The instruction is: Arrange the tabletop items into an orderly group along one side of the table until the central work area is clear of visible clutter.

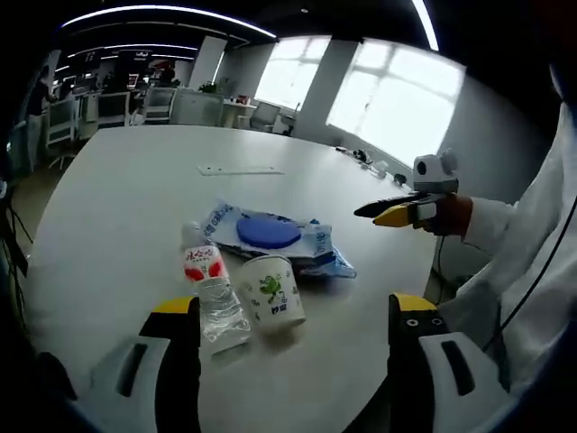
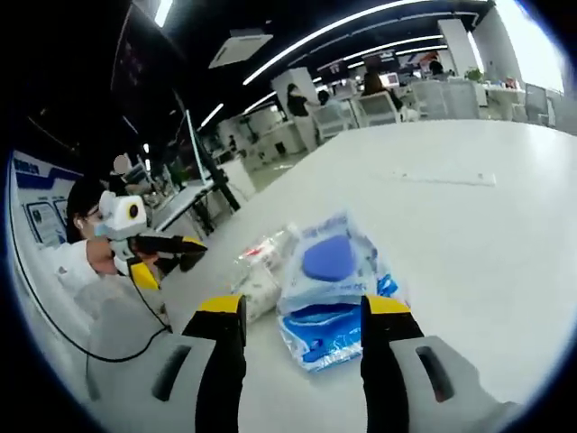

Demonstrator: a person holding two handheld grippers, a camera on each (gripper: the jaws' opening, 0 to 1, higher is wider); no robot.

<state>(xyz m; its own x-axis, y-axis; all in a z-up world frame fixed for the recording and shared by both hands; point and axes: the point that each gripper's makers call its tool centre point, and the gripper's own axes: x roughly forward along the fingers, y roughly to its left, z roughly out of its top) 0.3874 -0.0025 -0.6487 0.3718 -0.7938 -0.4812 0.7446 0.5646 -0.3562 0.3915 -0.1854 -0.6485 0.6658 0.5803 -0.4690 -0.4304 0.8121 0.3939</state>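
Approach to the clutter near one edge of the white bench (image 1: 117,207).
Both grippers' jaws stand wide open, holding nothing. Left gripper (image 1: 287,311) faces the lying water bottle (image 1: 211,290) and paper cup (image 1: 271,290); right gripper (image 2: 302,307) straddles the blue wipes packet (image 2: 329,280). Best grasp each squarely, sliding items edgeward together.
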